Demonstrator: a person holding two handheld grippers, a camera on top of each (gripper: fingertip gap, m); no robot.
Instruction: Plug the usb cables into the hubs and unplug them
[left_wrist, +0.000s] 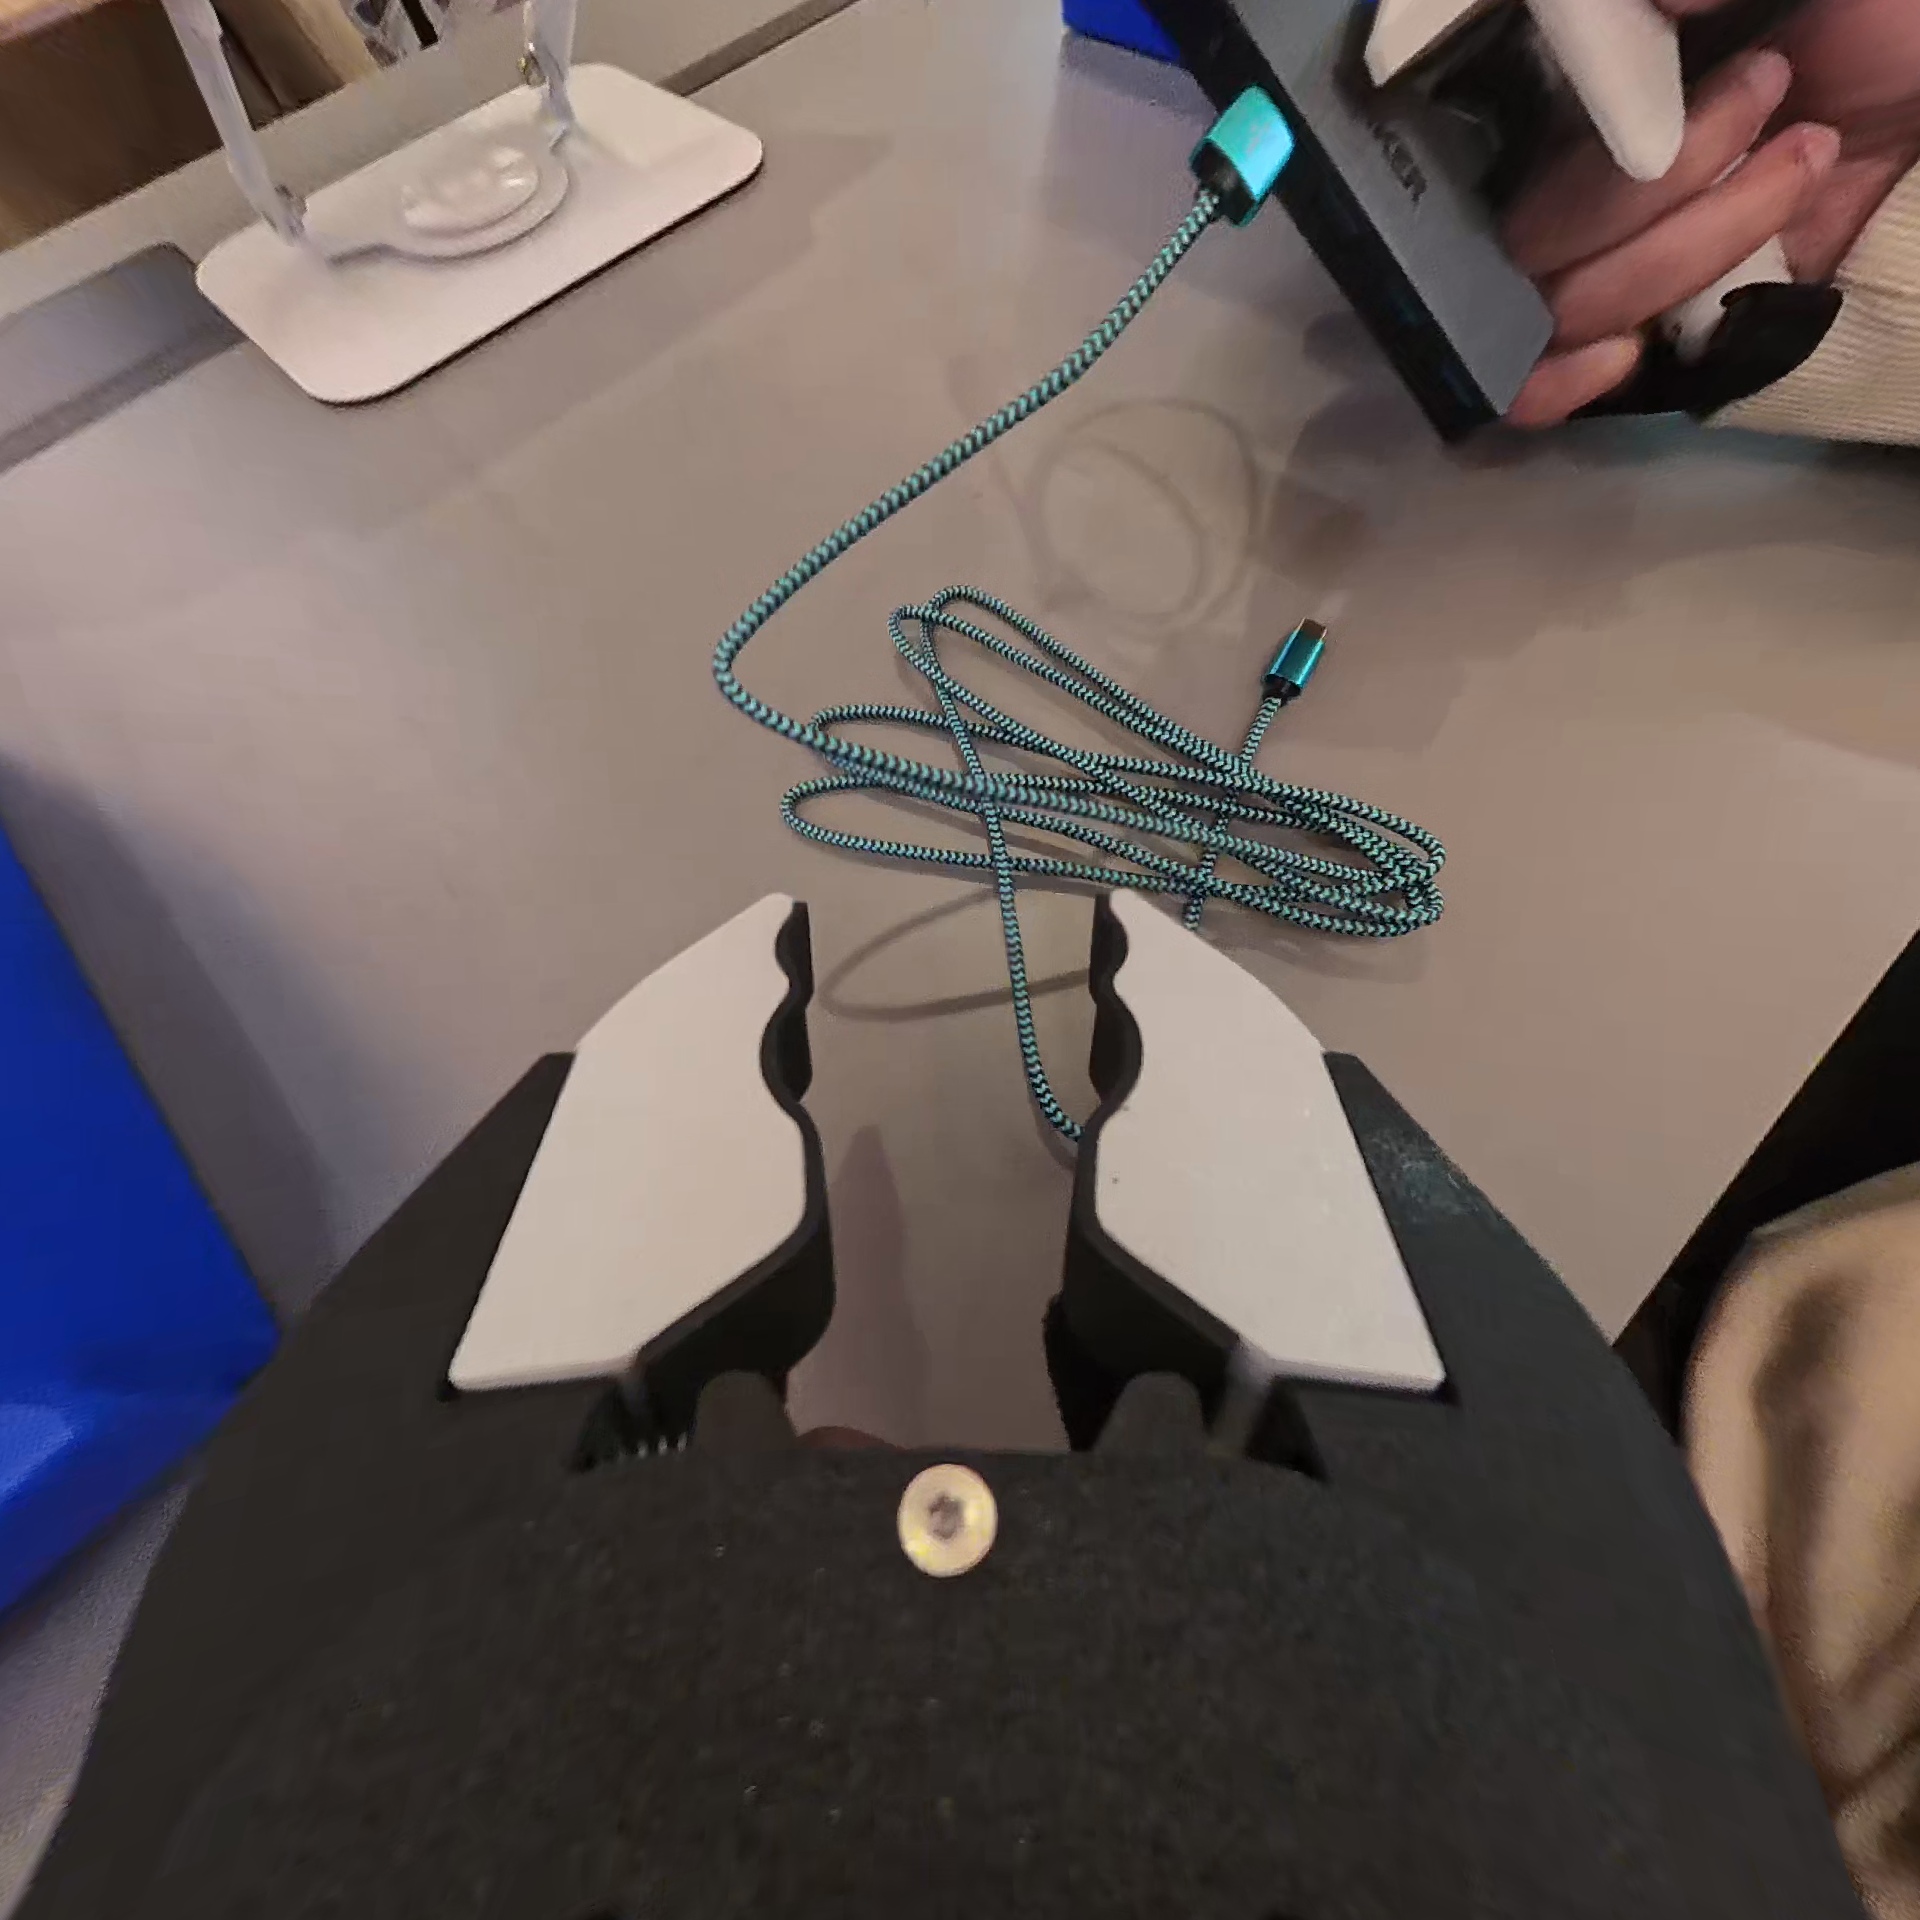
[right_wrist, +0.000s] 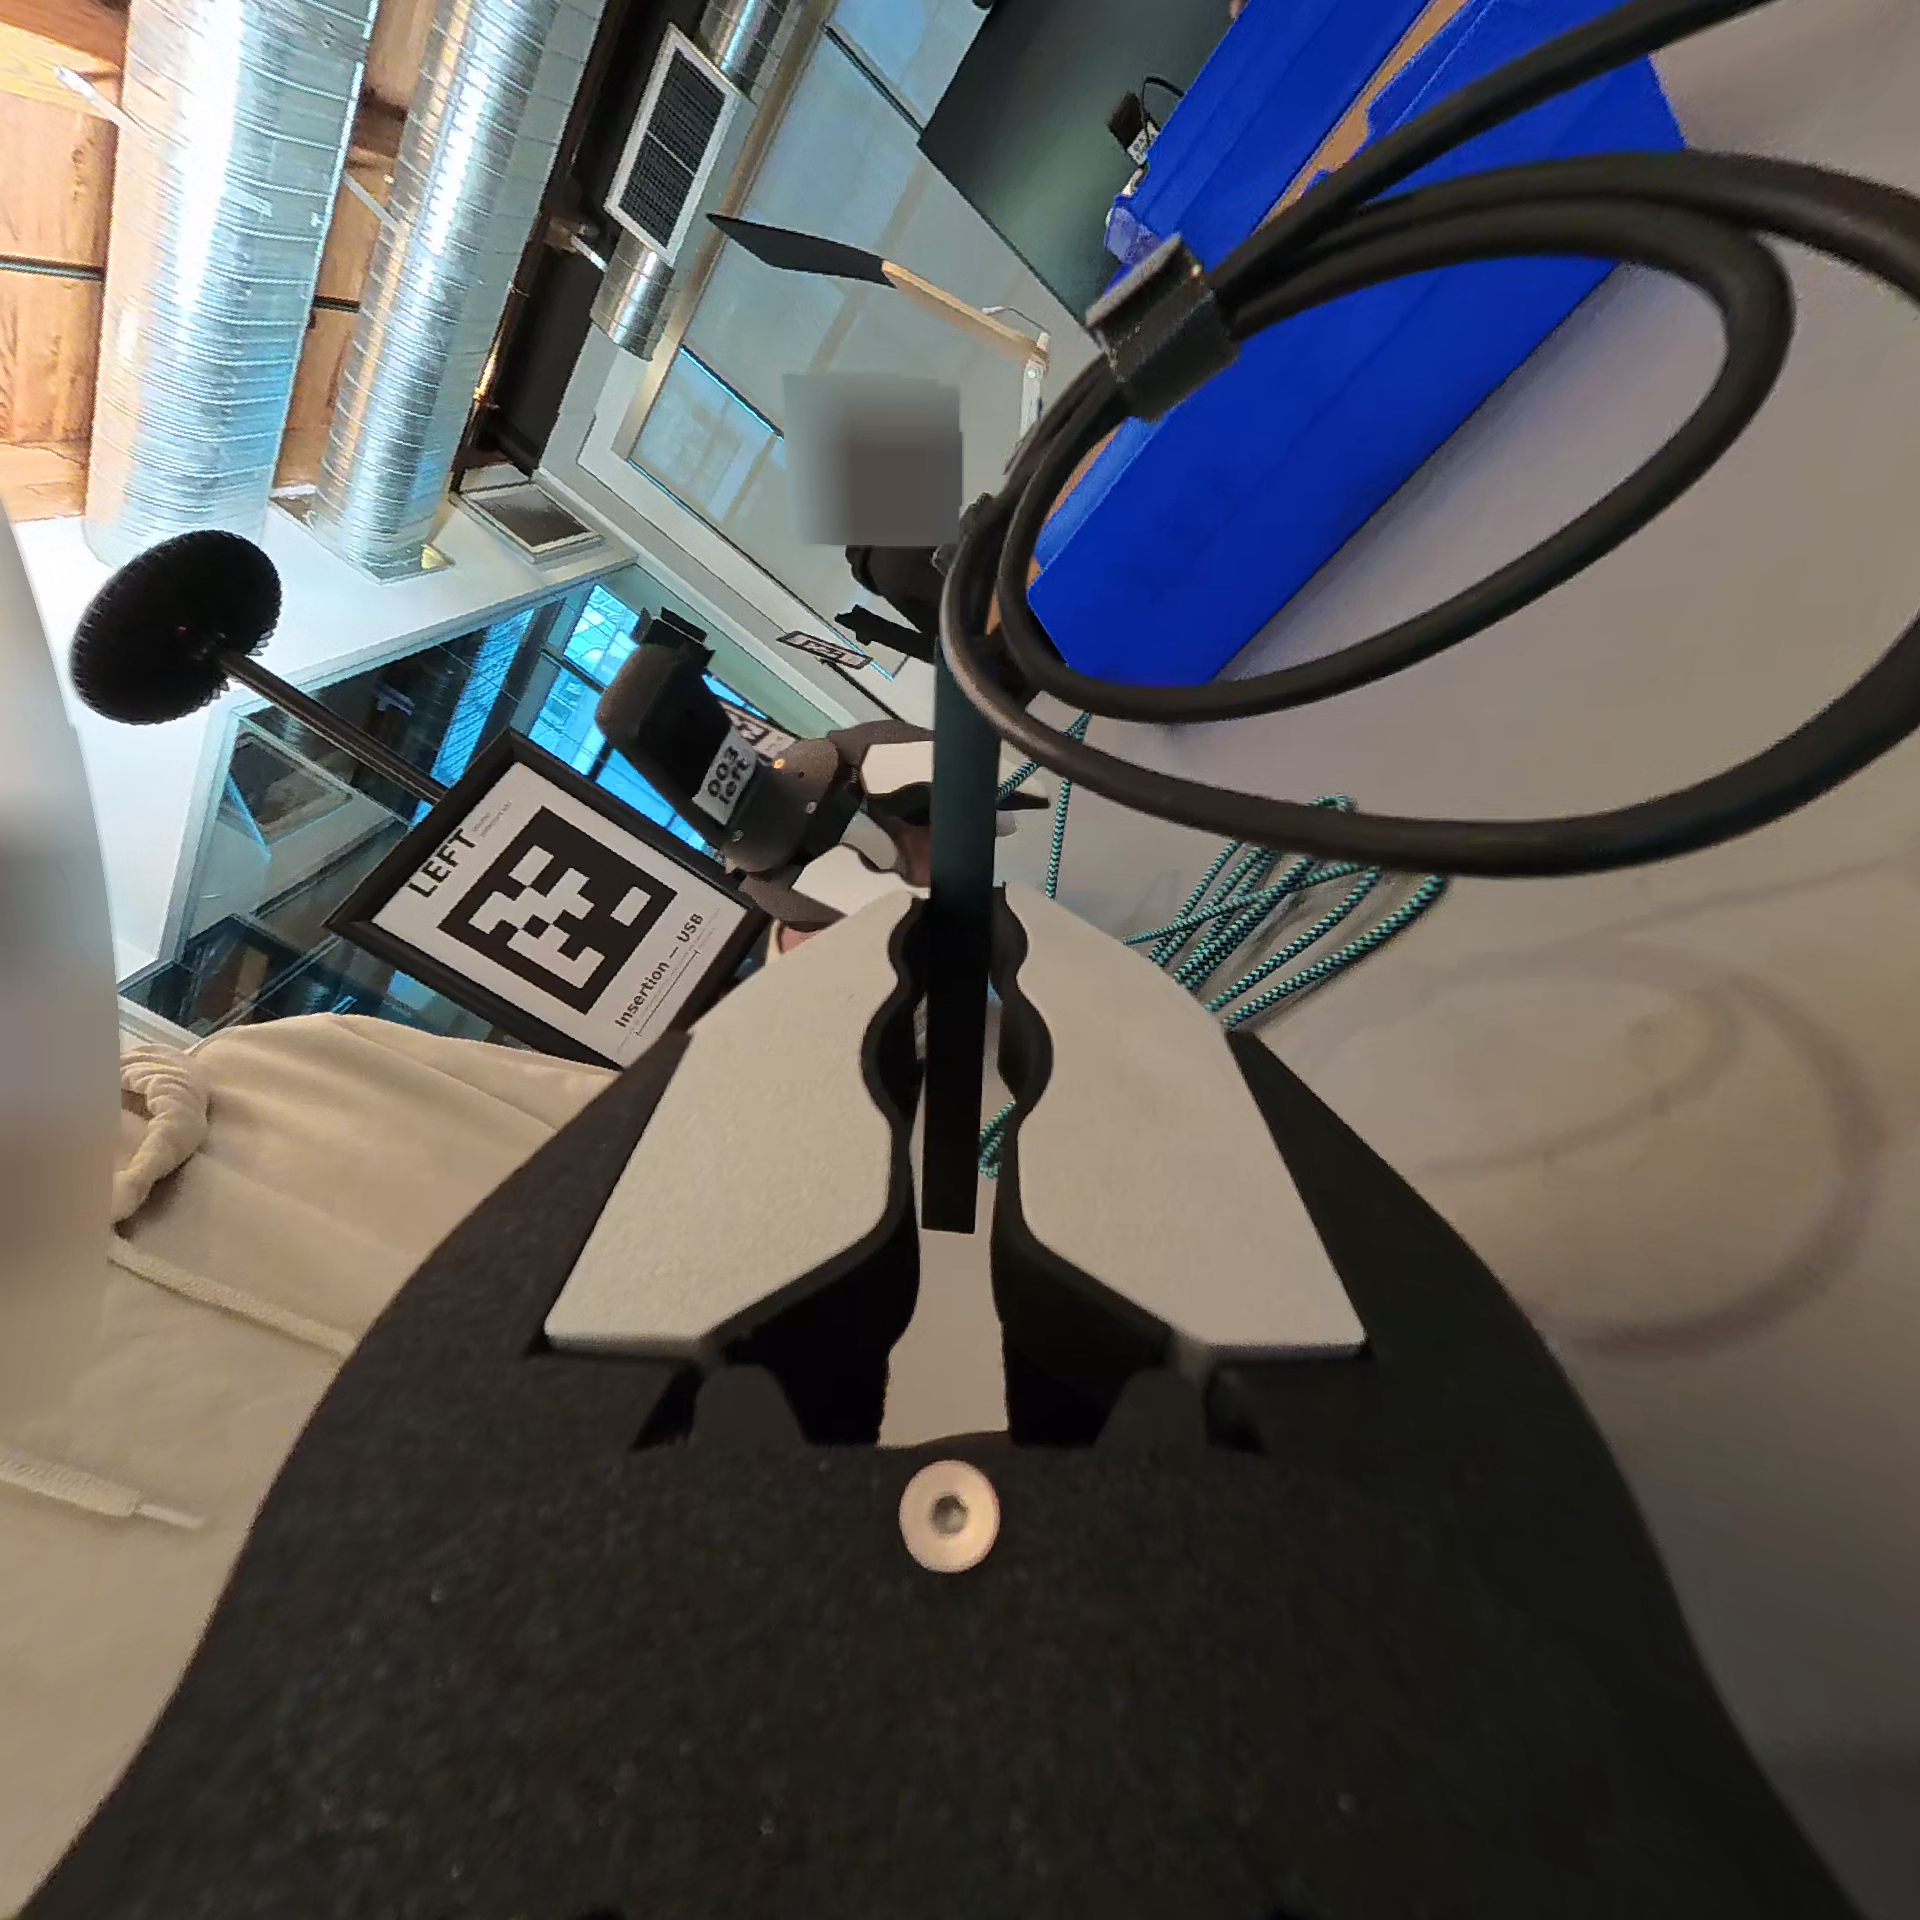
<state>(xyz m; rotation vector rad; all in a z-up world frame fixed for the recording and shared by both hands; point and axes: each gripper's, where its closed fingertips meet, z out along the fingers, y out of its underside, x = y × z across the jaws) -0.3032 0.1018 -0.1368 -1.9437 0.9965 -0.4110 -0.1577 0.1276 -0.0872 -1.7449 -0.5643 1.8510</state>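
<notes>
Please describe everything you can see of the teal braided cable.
The teal braided cable has a woven teal-and-black sheath and metallic teal plugs. Its large plug sits in the dark hub, held raised by the right tongs. From there it hangs down to loose tangled loops on the grey table. The small plug lies free.

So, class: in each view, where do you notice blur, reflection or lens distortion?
Left wrist view: blue bin blurred at the edge; grey table glossy, faintly mirroring the braided cable. Right wrist view: scene rotated, wide-angle bending; black cable loop soft, left edge smeared.
</notes>
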